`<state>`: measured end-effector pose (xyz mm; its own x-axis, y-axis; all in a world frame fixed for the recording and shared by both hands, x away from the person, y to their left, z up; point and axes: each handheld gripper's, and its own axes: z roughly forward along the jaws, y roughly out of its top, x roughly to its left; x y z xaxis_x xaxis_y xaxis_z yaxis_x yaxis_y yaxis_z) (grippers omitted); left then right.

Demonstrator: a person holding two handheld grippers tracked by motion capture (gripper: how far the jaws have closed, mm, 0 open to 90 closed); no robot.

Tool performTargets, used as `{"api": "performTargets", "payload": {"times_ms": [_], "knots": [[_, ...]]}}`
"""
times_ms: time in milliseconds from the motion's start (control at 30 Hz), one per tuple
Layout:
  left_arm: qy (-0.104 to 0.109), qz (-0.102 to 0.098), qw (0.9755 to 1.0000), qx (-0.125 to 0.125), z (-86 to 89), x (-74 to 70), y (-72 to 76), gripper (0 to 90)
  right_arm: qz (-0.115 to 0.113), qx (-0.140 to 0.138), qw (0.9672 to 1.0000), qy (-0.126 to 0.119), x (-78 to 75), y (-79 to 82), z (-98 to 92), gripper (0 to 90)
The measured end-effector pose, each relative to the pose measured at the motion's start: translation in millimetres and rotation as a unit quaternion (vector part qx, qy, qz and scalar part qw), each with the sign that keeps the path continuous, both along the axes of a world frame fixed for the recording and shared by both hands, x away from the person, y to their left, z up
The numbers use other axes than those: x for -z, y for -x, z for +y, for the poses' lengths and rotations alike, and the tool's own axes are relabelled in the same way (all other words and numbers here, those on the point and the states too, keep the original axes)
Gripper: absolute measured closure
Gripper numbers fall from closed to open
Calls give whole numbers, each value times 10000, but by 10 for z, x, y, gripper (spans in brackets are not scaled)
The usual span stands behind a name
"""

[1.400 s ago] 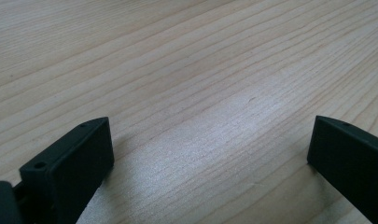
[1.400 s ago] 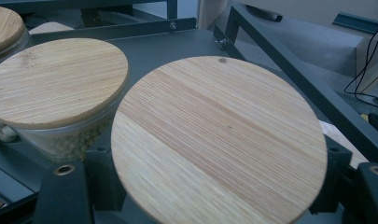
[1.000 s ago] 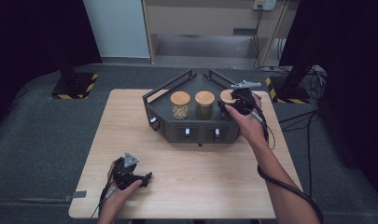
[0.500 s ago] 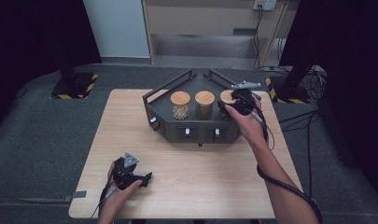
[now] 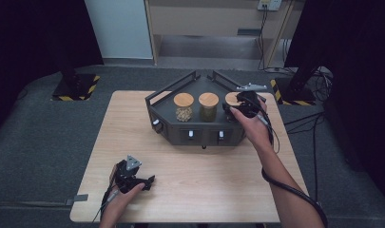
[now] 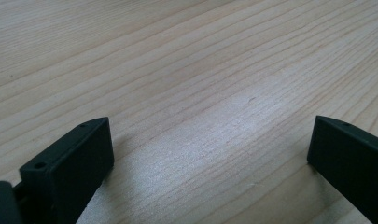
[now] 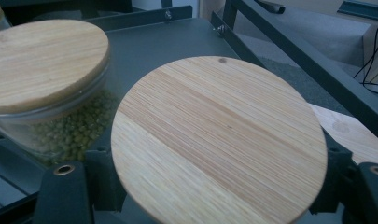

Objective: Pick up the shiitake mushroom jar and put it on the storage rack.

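Three lidded jars (image 5: 208, 105), two hand-held grippers (image 5: 132, 176)

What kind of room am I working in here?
Likely a lab or recording studio, not a kitchen: black curtains flank the wooden table, hazard-striped stand bases sit on grey carpet, cables trail.

Pale wooden tabletop (image 5: 190, 190) with straight grain, standing on a grey carpeted floor (image 5: 43, 142). Dark black curtains (image 5: 33, 38) at the left side, and also at the right (image 5: 351, 52). Behind, in the middle, a white panel (image 5: 119, 28) beside a low beige cabinet (image 5: 204, 19) with an open shelf underneath. Two black stand bases with yellow-black warning stripes on the floor, one at left (image 5: 76, 88) and one at right (image 5: 294, 90). A socket (image 5: 270, 4) on the back wall, black cables (image 5: 318, 118) lying loose over the floor at right. Soft, even light from above, no hard shadows.
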<state>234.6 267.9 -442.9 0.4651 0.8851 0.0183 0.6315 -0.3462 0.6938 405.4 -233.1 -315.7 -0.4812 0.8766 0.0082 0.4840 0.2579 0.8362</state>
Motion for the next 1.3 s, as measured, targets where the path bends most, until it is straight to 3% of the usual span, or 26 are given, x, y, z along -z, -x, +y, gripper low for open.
{"api": "performTargets", "payload": {"times_ms": [933, 1167, 1300], "knots": [[1, -1, 10000, -1, 0, 0, 0, 0, 26, -4, 9999, -132, 39, -26, -51, 254], [-1, 0, 10000, 0, 0, 0, 0, 0, -66, -79, 9999, -131, 34, 31, -87, 120], [-1, 1, 10000, 12, 4, 0, -3, 0, -142, -118, 9997, -130, 20, 80, -120, 88]]}}
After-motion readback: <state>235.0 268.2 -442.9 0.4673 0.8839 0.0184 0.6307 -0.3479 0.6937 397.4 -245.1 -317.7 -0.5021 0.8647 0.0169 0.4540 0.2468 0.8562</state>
